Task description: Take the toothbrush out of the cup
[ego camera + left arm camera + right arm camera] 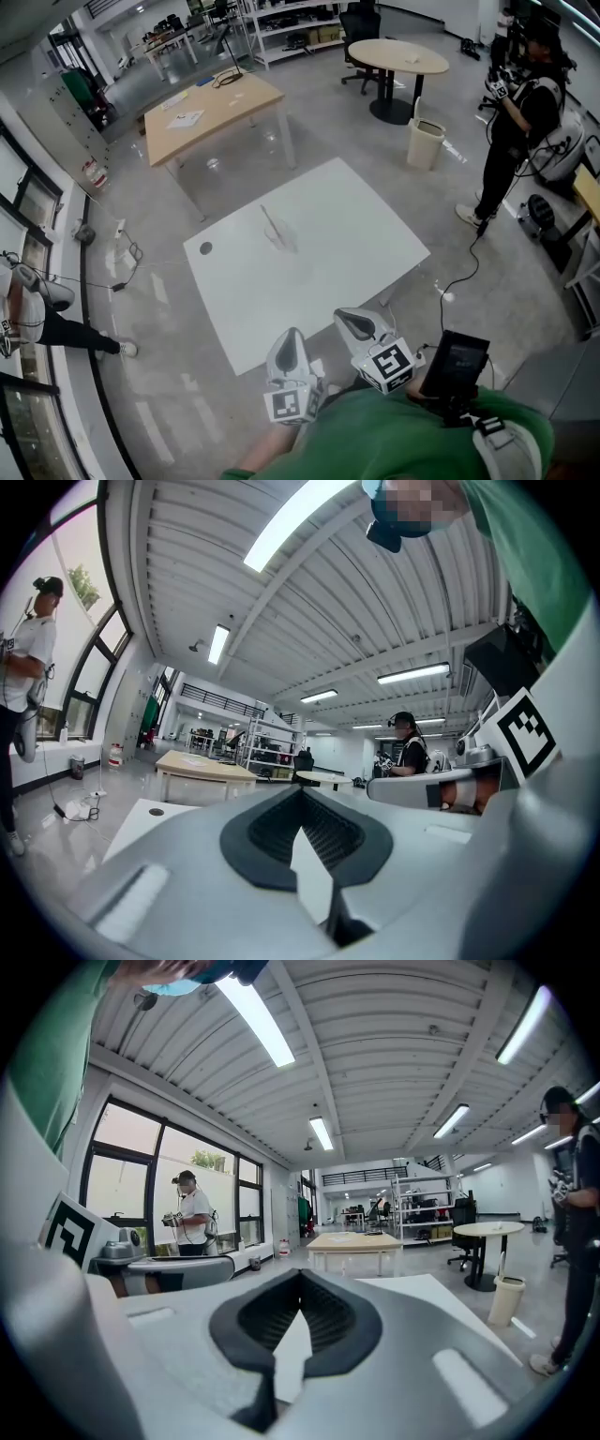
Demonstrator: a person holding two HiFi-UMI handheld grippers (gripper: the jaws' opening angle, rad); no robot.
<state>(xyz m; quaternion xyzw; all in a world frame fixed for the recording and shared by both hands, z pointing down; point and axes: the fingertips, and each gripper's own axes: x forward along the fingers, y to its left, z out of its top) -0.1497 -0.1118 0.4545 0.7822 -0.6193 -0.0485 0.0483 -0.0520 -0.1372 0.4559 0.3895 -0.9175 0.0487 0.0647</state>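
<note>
A clear cup point(279, 237) stands near the middle of the white table point(356, 234) in the head view. A thin toothbrush point(268, 219) sticks up out of it, leaning to the far left. Both grippers are held close to my body, off the table's near edge and well short of the cup. My left gripper point(288, 345) point(302, 794) is shut, its dark pads meeting at the tips with nothing between them. My right gripper point(354, 323) point(300, 1274) is shut and empty too. Neither gripper view shows the cup.
A small dark disc point(205, 248) lies at the table's far left corner. Beyond stand a wooden table point(211, 108), a round table point(398, 56) and a bin point(425, 142). One person point(520, 122) stands at the right, another point(37, 319) at the left. Cables cross the floor.
</note>
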